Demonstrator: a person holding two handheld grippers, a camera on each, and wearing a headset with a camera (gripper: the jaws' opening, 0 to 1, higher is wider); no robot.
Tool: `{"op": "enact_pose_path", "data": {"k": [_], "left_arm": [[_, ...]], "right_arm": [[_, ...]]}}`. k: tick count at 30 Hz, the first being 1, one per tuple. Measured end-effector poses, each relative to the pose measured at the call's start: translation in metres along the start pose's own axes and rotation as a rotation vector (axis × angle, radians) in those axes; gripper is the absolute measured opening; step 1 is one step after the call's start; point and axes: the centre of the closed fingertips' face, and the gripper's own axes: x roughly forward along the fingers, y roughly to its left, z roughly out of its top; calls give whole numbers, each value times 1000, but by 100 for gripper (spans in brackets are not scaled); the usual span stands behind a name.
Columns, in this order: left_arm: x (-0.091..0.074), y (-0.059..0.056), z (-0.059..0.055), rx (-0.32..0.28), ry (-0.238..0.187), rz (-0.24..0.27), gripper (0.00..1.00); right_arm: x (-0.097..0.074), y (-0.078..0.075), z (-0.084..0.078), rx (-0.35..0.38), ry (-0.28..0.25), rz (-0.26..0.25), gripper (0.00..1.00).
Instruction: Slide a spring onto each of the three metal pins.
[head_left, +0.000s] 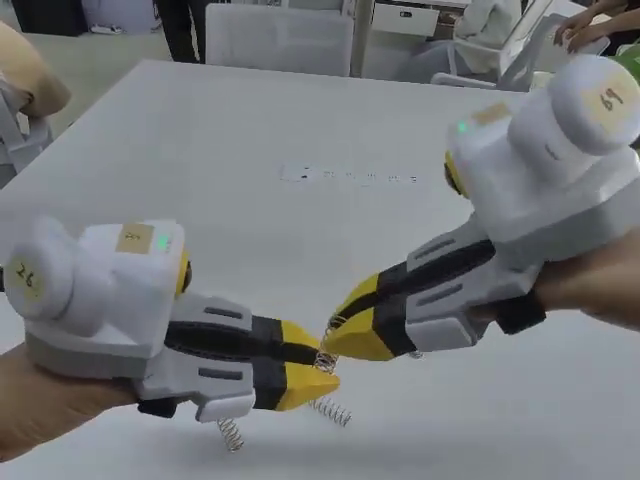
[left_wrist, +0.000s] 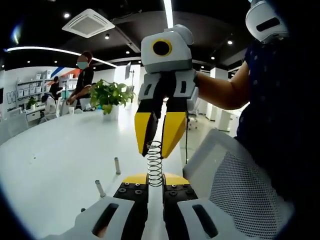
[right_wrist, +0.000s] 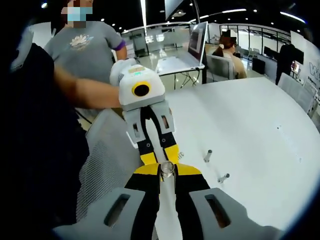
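Jaws of the left gripper (head_left: 312, 368) are closed on one end of a spring (head_left: 325, 361). In the left gripper view I see this spring (left_wrist: 155, 162) rise straight out from between them. On the white table (head_left: 300, 130), directly below this gripper, a loose spring (head_left: 231, 433) lies on its side. The second loose spring (head_left: 330, 410) lies to its right, under the point where the two grippers meet. The held spring is off the table and bridges the two sets of yellow tips. The right gripper (head_left: 337, 342) is on the right side, pointing left. Its tips pinch the other end of the same spring, one tip touching each side. In the right gripper view that end (right_wrist: 167, 170) appears as a ring at the tips. Two pins (right_wrist: 207, 155) stand on the table on the far side of the grippers, apart from every spring; I cannot confirm a third.
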Motion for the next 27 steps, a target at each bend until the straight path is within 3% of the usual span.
{"op": "enact_pose_path", "data": {"k": [10, 27], "left_arm": [[9, -13, -18, 83, 133, -41, 2], [11, -13, -15, 60, 133, -37, 1]], "right_arm": [[10, 12, -24, -93, 218, 70, 8], [18, 9, -34, -128, 293, 74, 8]]}}
